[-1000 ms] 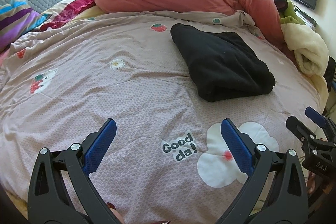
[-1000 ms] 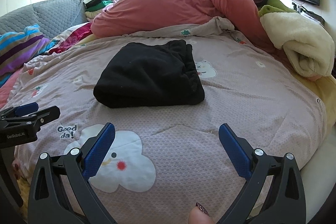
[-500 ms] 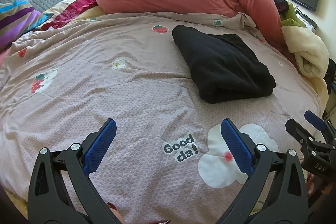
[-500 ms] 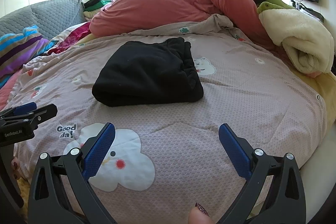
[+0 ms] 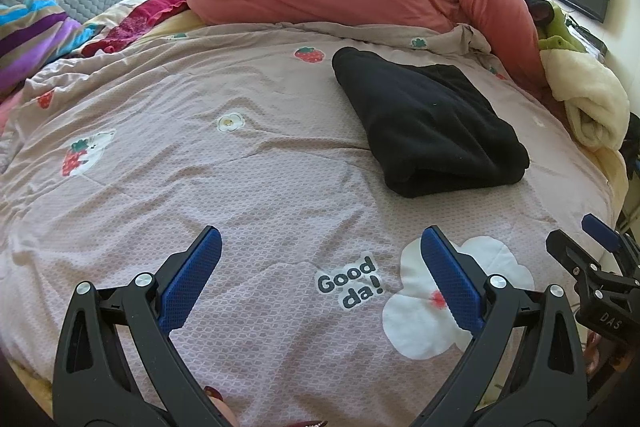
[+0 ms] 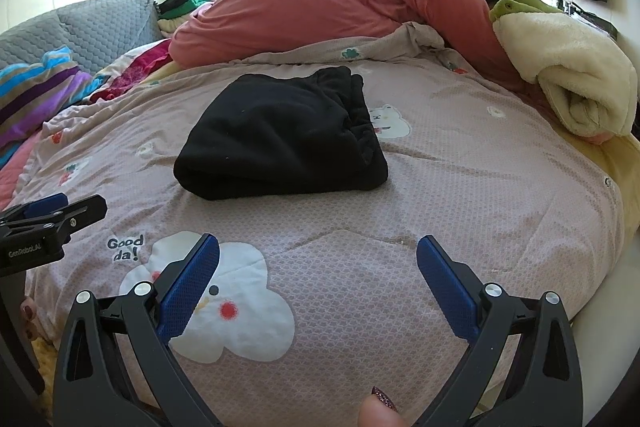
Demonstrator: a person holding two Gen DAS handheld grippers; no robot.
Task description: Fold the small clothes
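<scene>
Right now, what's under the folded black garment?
The folded black garment lies directly on the pinkish printed bedcover, its right edge beside a bear print. Whatever sits beneath the garment itself is covered. Both hand-held grippers are open and clear of it.

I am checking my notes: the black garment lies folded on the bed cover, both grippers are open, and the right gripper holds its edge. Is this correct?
Not quite. The right gripper holds nothing: in the right wrist view its jaws stand open over the bed cover, well short of the folded black garment. The left gripper is open too.
</scene>
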